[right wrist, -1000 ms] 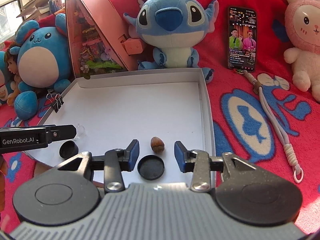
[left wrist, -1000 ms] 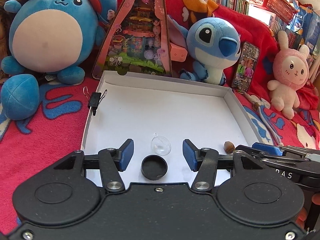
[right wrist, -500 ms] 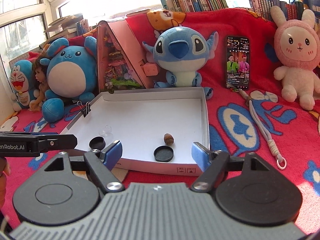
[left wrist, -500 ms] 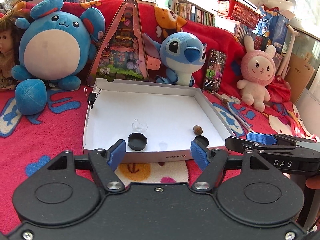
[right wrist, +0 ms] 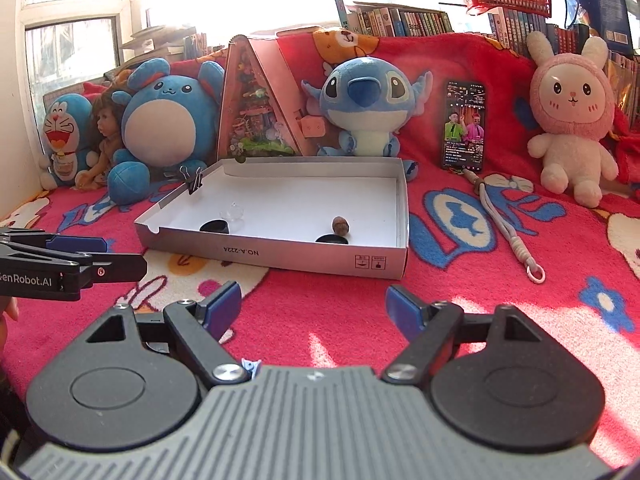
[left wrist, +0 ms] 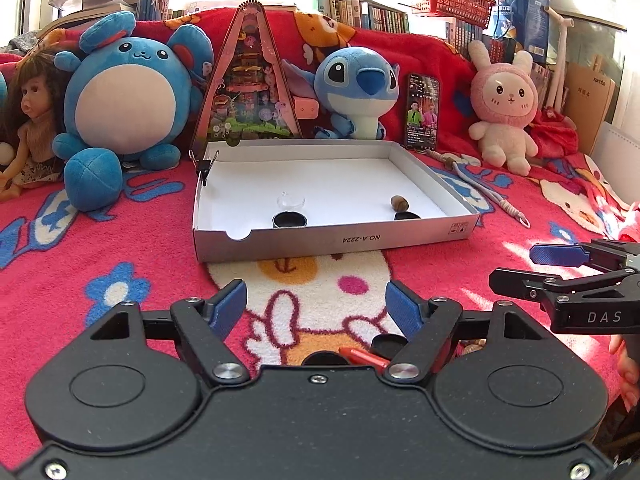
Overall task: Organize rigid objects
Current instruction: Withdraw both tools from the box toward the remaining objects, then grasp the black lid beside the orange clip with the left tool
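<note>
1. The white box lies flat on the red blanket, its open side up and its long side running left to right.
2. Inside, near the front wall, sit a black cap, a clear dome, a brown nut and a second black cap.
3. The front wall reads "NO.A-2224", upside down.
4. The left gripper and right gripper hang over the blanket with fingers wide apart, holding nothing.
5. Their sides read "DAS" and "enRobot.AI".
</note>
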`<control>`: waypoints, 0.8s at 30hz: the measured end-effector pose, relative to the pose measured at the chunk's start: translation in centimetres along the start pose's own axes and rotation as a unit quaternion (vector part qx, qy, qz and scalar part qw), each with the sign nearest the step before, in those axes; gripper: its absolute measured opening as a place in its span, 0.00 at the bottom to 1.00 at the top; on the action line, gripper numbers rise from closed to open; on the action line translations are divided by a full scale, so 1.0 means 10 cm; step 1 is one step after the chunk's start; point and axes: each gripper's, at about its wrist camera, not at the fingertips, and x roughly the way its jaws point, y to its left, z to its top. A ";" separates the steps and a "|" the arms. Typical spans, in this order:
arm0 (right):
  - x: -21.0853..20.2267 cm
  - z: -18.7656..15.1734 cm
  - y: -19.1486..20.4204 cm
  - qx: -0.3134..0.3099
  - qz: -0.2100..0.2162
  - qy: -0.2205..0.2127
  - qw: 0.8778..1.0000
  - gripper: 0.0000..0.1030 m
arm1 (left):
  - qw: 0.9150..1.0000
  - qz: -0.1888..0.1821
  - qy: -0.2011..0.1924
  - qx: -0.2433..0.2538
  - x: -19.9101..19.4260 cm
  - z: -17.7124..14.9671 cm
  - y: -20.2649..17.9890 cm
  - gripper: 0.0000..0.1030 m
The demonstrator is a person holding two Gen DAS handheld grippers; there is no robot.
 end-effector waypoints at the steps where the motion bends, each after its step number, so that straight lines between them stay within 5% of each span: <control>1: -0.01 -0.03 0.00 -0.001 -0.002 0.003 1.000 0.85 | 1.000 0.002 0.002 0.004 -0.01 -0.04 0.00 0.70; 5: -0.07 -0.16 0.01 -0.009 -0.012 0.012 1.000 0.85 | 1.000 0.011 0.002 0.014 -0.09 -0.17 -0.01 0.65; 9: -0.12 -0.28 0.02 -0.037 -0.035 0.020 0.998 0.85 | 0.999 0.034 0.012 0.021 -0.16 -0.25 0.02 0.40; 15: -0.15 -0.39 0.07 -0.063 -0.025 0.041 0.997 0.85 | 0.999 0.025 0.034 0.026 -0.19 -0.37 0.01 0.38; 24: 0.00 -0.43 0.26 -0.075 -0.015 0.052 0.996 0.71 | 0.998 0.027 0.038 0.033 -0.04 -0.44 -0.11 0.37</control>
